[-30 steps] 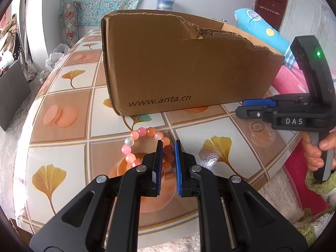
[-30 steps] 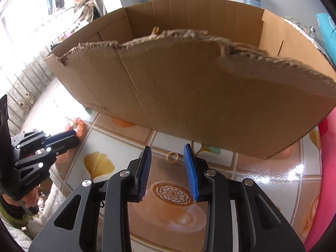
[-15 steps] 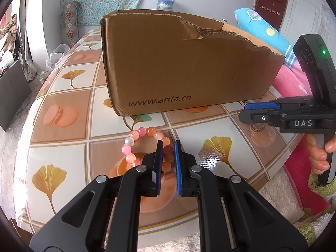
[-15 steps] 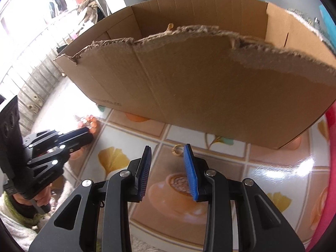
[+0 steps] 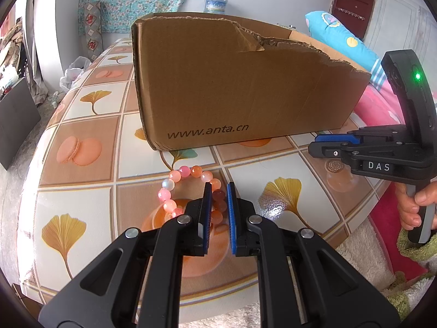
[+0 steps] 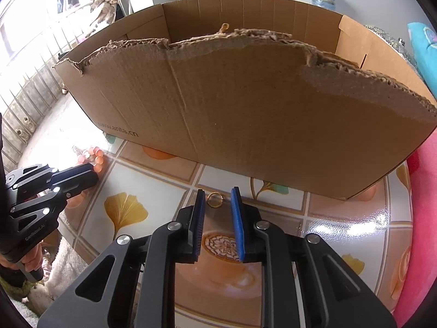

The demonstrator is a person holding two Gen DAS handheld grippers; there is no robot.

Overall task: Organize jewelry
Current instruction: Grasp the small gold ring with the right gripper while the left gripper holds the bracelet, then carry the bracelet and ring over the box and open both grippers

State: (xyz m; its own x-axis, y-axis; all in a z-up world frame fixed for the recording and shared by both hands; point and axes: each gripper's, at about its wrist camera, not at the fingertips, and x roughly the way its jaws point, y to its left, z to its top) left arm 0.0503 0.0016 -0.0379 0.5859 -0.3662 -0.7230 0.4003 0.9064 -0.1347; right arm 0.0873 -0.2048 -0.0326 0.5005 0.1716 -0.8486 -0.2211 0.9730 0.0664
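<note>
A pink and orange bead bracelet (image 5: 179, 179) lies on the patterned table. My left gripper (image 5: 218, 188) has its narrow jaws around the bracelet's right side; beads sit between the blue pads, and I cannot tell if the pads press them. A small gold ring (image 6: 215, 199) lies on the table just ahead of my right gripper (image 6: 217, 194), which is open, with the ring between the fingertips. A torn cardboard box (image 5: 245, 87) stands behind both; it also shows in the right wrist view (image 6: 245, 109).
The right gripper shows at the right in the left wrist view (image 5: 355, 150); the left gripper shows at the left in the right wrist view (image 6: 54, 183), with the bracelet (image 6: 92, 157) by it. The table edge (image 5: 355, 227) is near. Pink bedding (image 6: 426, 191) lies to the right.
My right gripper has lowered and moved forward so the ring now lies between its fingertips. The left gripper has stayed around the bracelet.
</note>
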